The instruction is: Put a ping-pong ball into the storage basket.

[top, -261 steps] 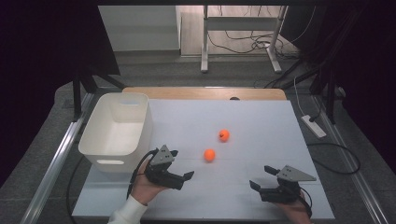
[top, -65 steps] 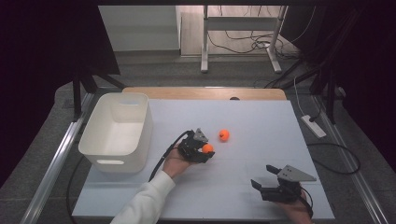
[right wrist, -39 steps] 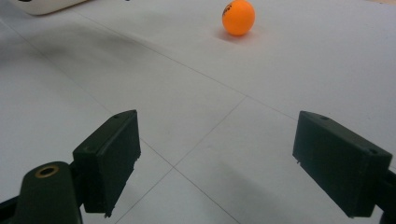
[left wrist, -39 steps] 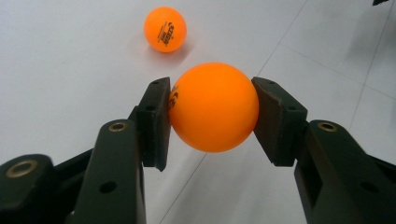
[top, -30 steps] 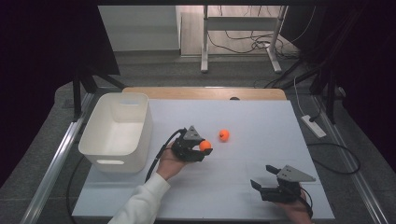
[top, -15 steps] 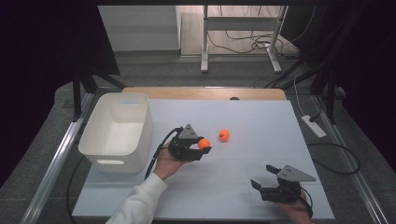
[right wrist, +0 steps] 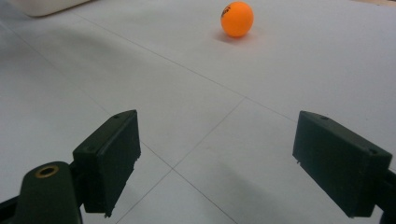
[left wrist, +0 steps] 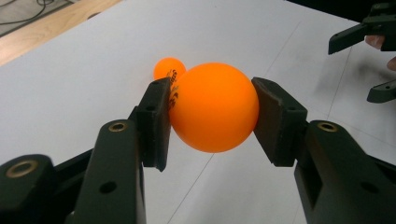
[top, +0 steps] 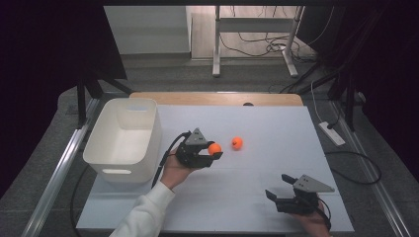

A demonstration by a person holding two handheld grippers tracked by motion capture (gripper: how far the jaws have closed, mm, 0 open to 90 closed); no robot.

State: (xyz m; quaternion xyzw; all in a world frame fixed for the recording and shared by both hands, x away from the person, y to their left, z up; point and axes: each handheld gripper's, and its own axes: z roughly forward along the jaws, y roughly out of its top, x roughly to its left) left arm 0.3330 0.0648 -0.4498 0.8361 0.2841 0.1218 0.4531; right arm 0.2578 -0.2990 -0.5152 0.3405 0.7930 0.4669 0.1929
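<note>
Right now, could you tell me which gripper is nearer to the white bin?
Left. The left gripper holds an orange ball just beside the white bin, while the right gripper sits open far across the table near its front edge.

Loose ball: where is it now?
High view: the loose ball lies on the table, just right of the left gripper, which holds the other ball.

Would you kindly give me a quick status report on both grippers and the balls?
Left gripper shut on small orange ball, lifted off the table. Right gripper open, idle. Second orange ball loose on white tabletop. Path to white plastic bin clear.
</note>
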